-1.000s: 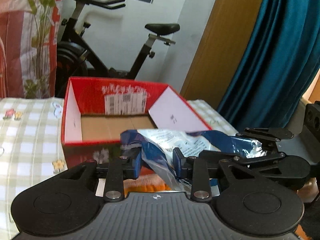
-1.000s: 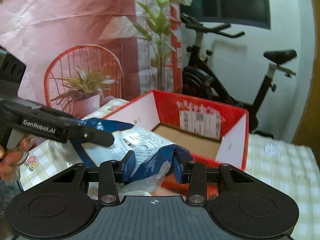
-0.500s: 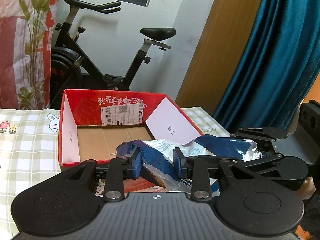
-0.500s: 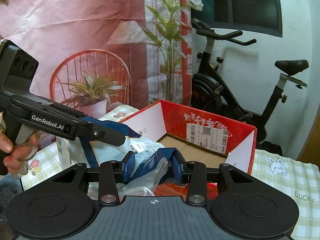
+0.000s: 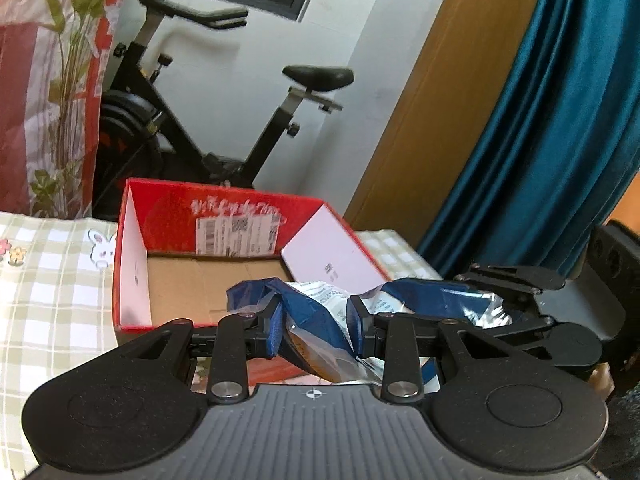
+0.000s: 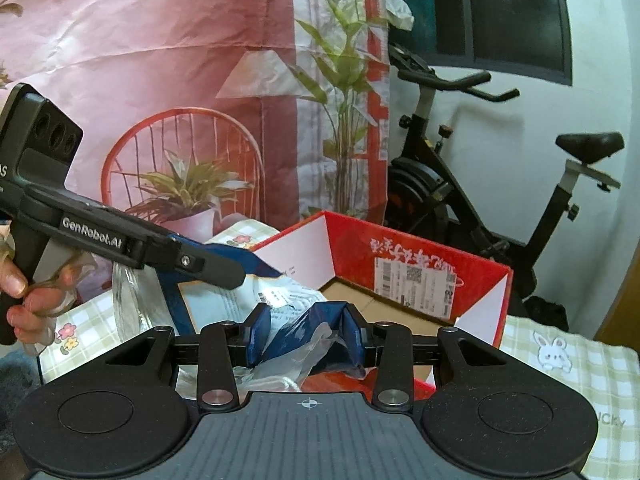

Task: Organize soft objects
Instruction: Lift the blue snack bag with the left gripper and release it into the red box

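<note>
A soft blue and white plastic package [image 5: 320, 304] hangs between both grippers, just in front of and above the near rim of an open red cardboard box [image 5: 224, 216]. My left gripper [image 5: 314, 320] is shut on one end of it. My right gripper [image 6: 304, 332] is shut on the other end [image 6: 320, 320]. The box [image 6: 420, 256] has a bare cardboard floor and a shipping label on its far wall. In the right wrist view the left gripper's body [image 6: 132, 240] reaches in from the left, held by a hand.
The box sits on a green checked cloth [image 5: 48, 280] with rabbit prints. An exercise bike [image 5: 208, 120] stands behind the box. A blue curtain [image 5: 540, 120] hangs at the right, and a pink plant-print hanging [image 6: 160, 100] at the left.
Both grippers have lifted with the package, so the box sits lower and farther in both views. The package stays gripped at both ends.
</note>
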`<state>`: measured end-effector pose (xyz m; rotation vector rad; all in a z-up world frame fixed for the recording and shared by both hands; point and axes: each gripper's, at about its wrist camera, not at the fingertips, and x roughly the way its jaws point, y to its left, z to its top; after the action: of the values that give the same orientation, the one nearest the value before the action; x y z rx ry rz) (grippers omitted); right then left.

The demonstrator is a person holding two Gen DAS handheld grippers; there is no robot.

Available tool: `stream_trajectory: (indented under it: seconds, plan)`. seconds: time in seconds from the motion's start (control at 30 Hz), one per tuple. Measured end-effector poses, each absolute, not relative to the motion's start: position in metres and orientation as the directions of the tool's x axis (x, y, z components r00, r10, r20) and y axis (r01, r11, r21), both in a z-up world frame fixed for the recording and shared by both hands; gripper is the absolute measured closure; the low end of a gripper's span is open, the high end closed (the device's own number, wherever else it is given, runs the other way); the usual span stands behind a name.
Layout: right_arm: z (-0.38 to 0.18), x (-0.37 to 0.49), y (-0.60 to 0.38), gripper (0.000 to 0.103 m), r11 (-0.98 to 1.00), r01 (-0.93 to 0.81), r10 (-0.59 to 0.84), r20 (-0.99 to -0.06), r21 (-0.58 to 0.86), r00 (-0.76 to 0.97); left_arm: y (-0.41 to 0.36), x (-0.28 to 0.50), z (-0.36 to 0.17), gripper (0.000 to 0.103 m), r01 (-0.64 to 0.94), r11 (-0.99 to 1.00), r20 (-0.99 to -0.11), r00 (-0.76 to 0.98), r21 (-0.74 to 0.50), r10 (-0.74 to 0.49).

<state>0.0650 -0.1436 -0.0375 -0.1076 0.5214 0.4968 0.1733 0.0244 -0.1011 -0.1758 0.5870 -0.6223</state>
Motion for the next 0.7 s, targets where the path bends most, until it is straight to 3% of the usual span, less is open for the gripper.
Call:
stream_trajectory:
  seconds: [0.13, 0.27, 0.7]
  plan:
    - [-0.021, 0.062, -0.144, 0.067, 0.867, -0.498, 0.440, -0.467, -0.001, 0.767, 0.026, 0.169, -0.084, 0.069, 0.519, 0.798, -0.409, 0.685, -0.307, -0.603]
    - [-0.013, 0.080, -0.140, 0.067, 0.864, -0.501, 0.419, -0.477, -0.052, 0.773, 0.018, 0.187, -0.077, 0.069, 0.516, 0.819, -0.410, 0.710, -0.252, -0.573]
    - [-0.079, 0.202, -0.134, 0.069, 0.898, -0.427, 0.262, -0.651, -0.105, 0.712, -0.009, 0.296, -0.124, 0.069, 0.460, 0.864, -0.570, 0.661, -0.205, -0.488]
